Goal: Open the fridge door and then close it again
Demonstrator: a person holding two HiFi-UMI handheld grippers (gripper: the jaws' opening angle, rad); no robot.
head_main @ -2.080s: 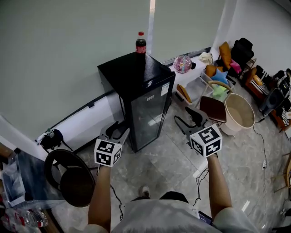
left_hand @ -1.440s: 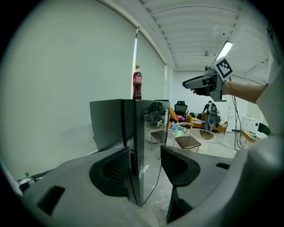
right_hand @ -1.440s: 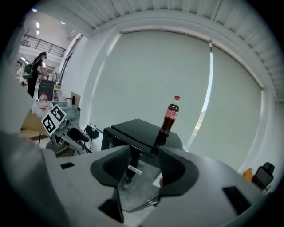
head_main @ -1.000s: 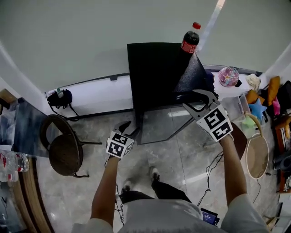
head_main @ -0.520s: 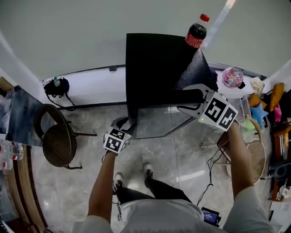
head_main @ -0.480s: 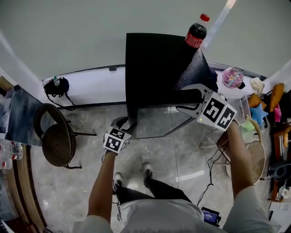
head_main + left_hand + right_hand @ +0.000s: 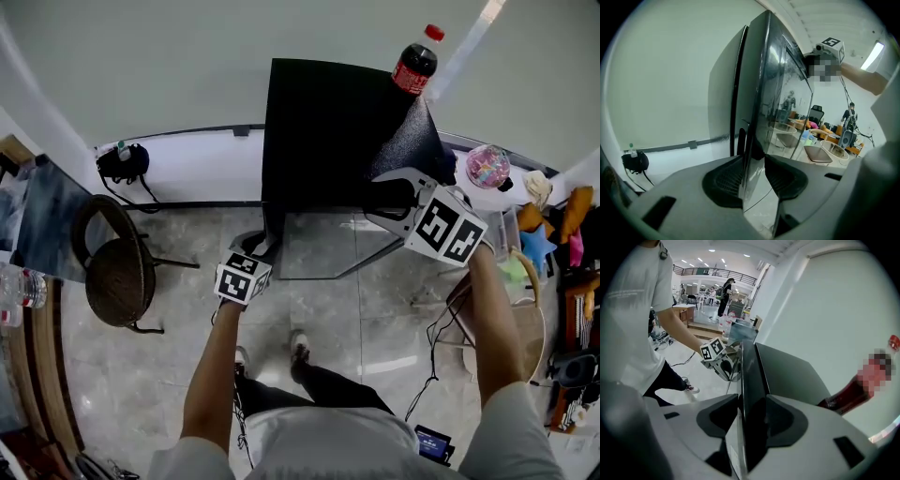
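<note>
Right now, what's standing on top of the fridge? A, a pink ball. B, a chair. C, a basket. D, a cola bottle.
D: a cola bottle with a red cap stands upright on the far right corner of the black fridge, and nothing else is on its top.
</note>
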